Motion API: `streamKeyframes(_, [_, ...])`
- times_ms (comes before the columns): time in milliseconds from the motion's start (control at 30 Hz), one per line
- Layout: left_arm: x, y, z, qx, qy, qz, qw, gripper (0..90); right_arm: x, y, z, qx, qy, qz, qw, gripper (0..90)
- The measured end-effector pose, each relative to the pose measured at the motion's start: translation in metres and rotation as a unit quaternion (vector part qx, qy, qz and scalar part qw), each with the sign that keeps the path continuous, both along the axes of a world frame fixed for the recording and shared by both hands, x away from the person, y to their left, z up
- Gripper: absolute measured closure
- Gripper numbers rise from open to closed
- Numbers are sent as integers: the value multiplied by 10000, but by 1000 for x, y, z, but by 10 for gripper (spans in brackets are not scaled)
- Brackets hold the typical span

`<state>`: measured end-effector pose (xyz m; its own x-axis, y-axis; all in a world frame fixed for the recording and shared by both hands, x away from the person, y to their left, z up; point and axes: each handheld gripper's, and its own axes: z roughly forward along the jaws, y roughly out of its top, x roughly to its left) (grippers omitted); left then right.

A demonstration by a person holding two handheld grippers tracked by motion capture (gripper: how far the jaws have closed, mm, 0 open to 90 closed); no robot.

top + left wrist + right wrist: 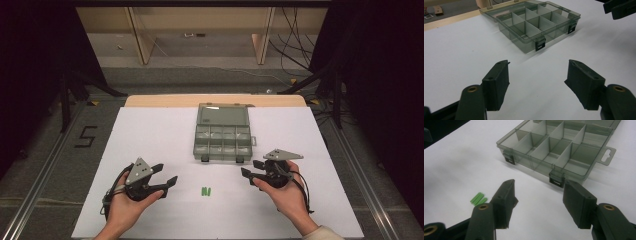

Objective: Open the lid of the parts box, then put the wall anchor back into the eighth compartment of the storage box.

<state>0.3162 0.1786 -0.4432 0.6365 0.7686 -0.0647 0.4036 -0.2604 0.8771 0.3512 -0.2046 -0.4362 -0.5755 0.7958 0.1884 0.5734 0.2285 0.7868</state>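
While your two hands hover low over the near half of the table, the white sheet covering it is the biggest thing before you, with a strip of bare wood showing at its far edge. On that sheet, past the middle and toward the far side, sits the box: a smoky, see-through organiser with its lid laid flat open behind it, two rows of compartments facing up, two dark latches on its near wall and a hang tab at its right end. From the gripper views its compartments look empty, though the tinted plastic makes that hard to judge.

Your left gripper sits at the near left, held in your left hand, grey plate on top, jaws pointing right and slightly away. They stand wide apart with nothing between them; in the left gripper view the box lies beyond them, well apart.

Your right gripper is at the near right in your right hand, pointing left toward the middle. Its jaws are spread wide too and grip nothing. In the right gripper view the box's near wall and one latch sit just past the right jaw tip.

Smallest of all, the pegs: small green pieces lying side by side on the sheet, between your two grippers, nearer you than the box, touched by neither tool. In the right gripper view they lie just left of the left jaw.
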Motion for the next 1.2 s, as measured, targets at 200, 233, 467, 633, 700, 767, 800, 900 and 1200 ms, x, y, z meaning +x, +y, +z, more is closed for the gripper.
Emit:
streamKeyframes(200, [-2, 6, -1, -51, 23, 86, 9999, 338, 0, 2, 0, -23, 5, -21, 10000, 438])
streamKeyframes(233, [-2, 6, -1, -93, 37, 99, 9999, 338, 0, 1, 1, -77, 27, 18, 10000, 438])
streamKeyframes(467, [-3, 12, -1, -104, 85, 163, 9998, 338, 0, 11, 0, 6, 51, 149, 9999, 438])
streamKeyframes(633, [-2, 12, -1, -93, 70, 70, 9999, 338, 0, 25, 0, -14, 50, 324, 9995, 440])
streamKeyframes(700, [-1, 13, 1, -99, 40, 145, 9998, 338, 0, 30, 0, -27, 77, 381, 9992, 442])
streamKeyframes(767, [-1, 15, 2, -171, 40, 222, 9996, 338, 1, 36, -1, -51, 134, 417, 9990, 442])
streamKeyframes(800, [0, 15, 2, -189, 34, 238, 9995, 339, 1, 38, -1, -47, 143, 453, 9989, 443])
streamKeyframes(900, [0, 16, 1, -238, 21, 256, 9994, 337, 2, 43, -2, -144, 118, 433, 9989, 443])
streamKeyframes(1200, [0, 22, 2, -301, -199, 415, 9985, 334, 1, 59, -3, -227, 215, 477, 9984, 444])
